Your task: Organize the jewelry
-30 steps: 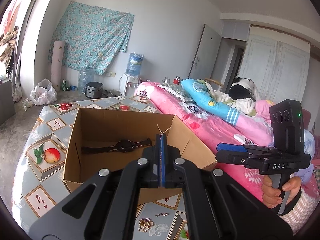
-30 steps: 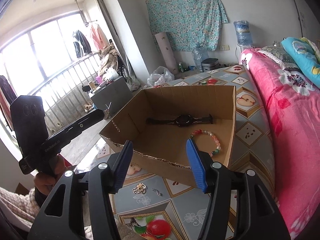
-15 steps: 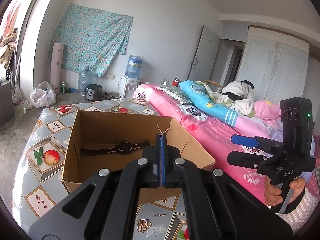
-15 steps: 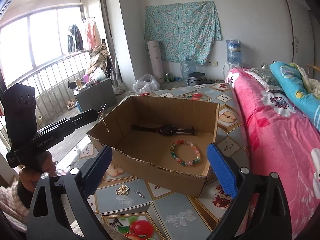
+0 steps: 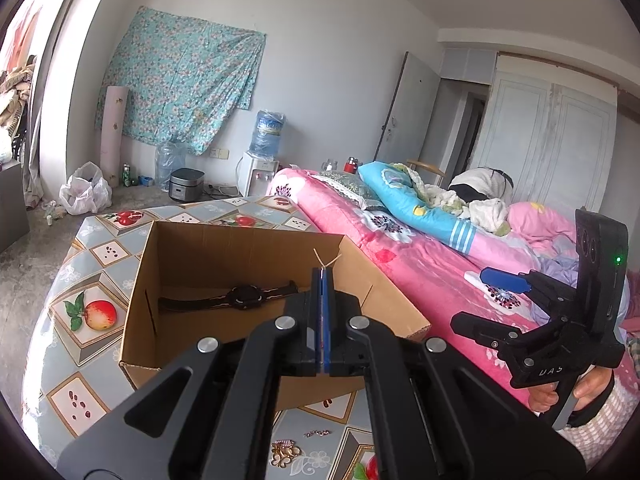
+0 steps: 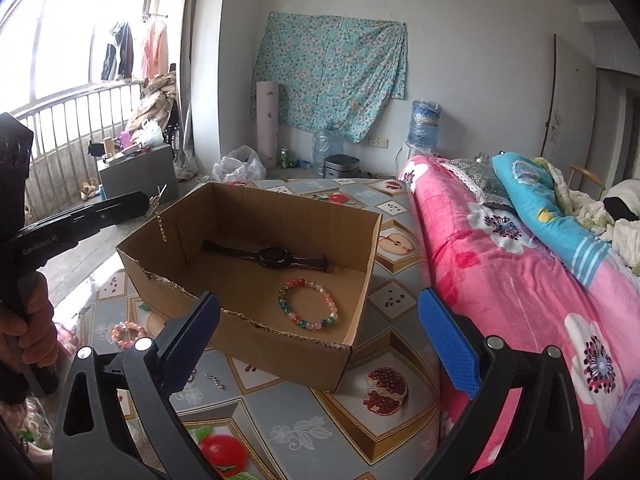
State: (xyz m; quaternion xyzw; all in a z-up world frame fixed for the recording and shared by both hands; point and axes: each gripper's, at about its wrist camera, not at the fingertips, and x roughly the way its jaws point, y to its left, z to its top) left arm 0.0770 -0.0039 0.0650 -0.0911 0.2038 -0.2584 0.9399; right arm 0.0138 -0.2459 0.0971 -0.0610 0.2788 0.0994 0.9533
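Observation:
An open cardboard box [image 6: 256, 332] [image 5: 136, 320] stands on the table. In it lie a black watch [image 6: 276, 257] [image 5: 244, 295] and a multicoloured bead bracelet [image 6: 307, 307]. My left gripper [image 5: 322, 276] is shut on a thin gold chain [image 6: 160, 220], which hangs from its tip [image 6: 140, 202] just above the box's left wall. My right gripper [image 6: 320, 332] is wide open and empty, raised in front of the box. A pink bead bracelet [image 6: 129, 333], a gold piece [image 5: 285, 451] and a small chain piece [image 6: 214, 380] lie on the table before the box.
The table [image 6: 304, 420] has a fruit-patterned cloth. A bed with pink bedding [image 6: 520, 272] runs along its right side. The floor, water bottles [image 6: 424, 126] and a window with railings [image 6: 72, 120] are beyond.
My right gripper has drawn back and up from the box and opened wider. My left gripper has stayed shut on the chain, holding about the same place.

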